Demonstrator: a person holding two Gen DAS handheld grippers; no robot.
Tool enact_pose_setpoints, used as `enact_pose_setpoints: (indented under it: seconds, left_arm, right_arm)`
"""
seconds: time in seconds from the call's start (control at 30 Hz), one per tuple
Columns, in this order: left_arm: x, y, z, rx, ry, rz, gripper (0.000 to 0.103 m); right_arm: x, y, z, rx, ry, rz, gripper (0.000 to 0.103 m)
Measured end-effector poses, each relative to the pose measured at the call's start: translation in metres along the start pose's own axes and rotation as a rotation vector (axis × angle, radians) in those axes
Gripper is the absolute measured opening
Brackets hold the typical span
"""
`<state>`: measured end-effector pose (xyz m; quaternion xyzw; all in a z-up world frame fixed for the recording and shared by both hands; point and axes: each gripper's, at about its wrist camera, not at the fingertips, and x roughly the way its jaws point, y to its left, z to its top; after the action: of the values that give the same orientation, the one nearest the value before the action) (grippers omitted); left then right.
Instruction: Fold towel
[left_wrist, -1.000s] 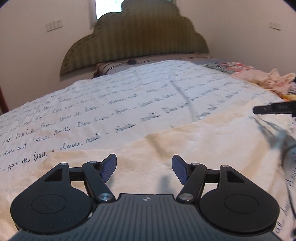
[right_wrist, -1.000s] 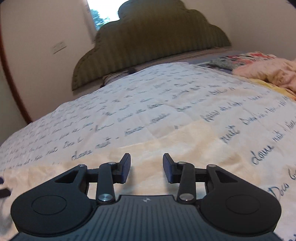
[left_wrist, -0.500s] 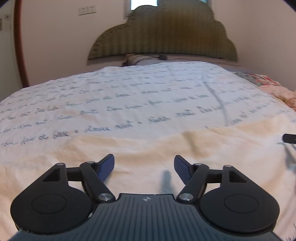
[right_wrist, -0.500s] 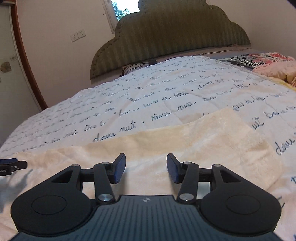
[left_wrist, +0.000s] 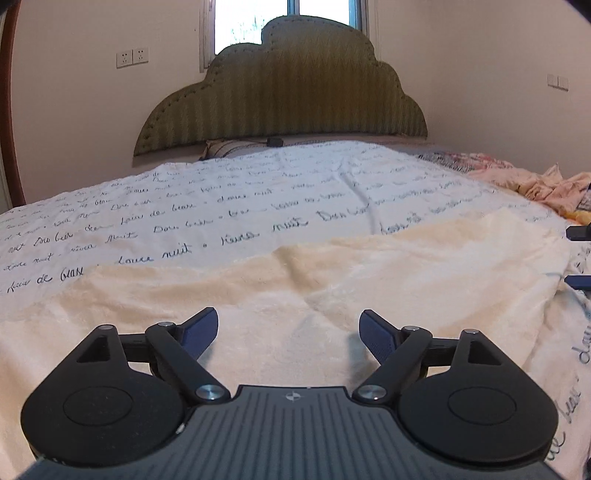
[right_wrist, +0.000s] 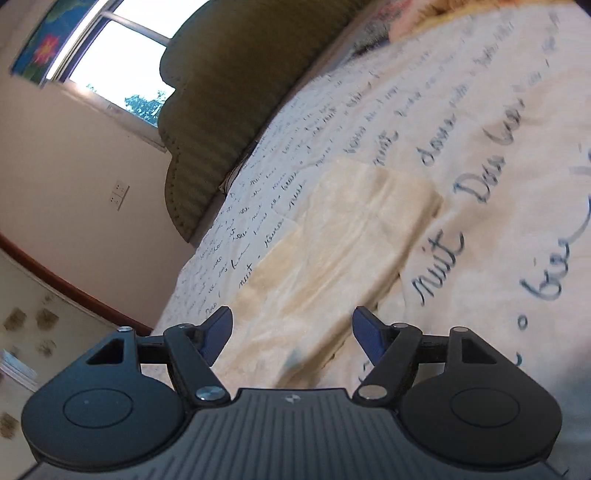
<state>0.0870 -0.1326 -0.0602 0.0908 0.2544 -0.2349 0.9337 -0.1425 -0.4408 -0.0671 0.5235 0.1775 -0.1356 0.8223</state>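
Note:
A cream fleece towel (left_wrist: 332, 280) lies spread flat on the bed, a long strip running left to right. My left gripper (left_wrist: 288, 332) hovers low over its near edge with jaws wide and still opening, nothing between them. In the right wrist view the towel (right_wrist: 332, 251) shows as a long strip seen from its right end, the picture strongly tilted. My right gripper (right_wrist: 291, 334) is over that end, jaws opening with nothing pressed between the pads. The right gripper's two fingertips (left_wrist: 578, 232) peek in at the right edge of the left wrist view.
A white bedspread (left_wrist: 221, 206) with dark handwritten script covers the bed. A green scalloped headboard (left_wrist: 295, 88) and a window (left_wrist: 251, 18) stand behind. Crumpled pink and patterned bedding (left_wrist: 546, 184) lies at the far right. Wall sockets (left_wrist: 132, 57) sit left of the headboard.
Both grippers' jaws have spread wider. The right gripper has rolled sharply and swung to the towel's right end. The left gripper has shifted and sunk a little toward the towel.

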Motion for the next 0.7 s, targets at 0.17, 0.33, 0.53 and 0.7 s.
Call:
enact_pose_setpoints:
  seconds: [0.17, 0.33, 0.53, 0.7]
  left_arm:
    - [0.010, 0.015, -0.003, -0.082, 0.043, -0.025, 0.091]
    - [0.014, 0.019, -0.004, -0.104, 0.057, -0.024, 0.094]
    - [0.015, 0.016, -0.004, -0.092, 0.063, -0.028, 0.097]
    - [0.015, 0.020, -0.003, -0.118, 0.060, -0.044, 0.093]
  right_arm:
    - [0.010, -0.007, -0.005, 0.006, 0.008, -0.040, 0.070]
    - [0.023, -0.017, 0.010, 0.022, -0.122, -0.042, 0.070]
    - [0.042, -0.028, 0.032, 0.060, -0.224, -0.033, 0.069]
    - [0.057, -0.036, 0.042, 0.081, -0.218, -0.072, 0.014]
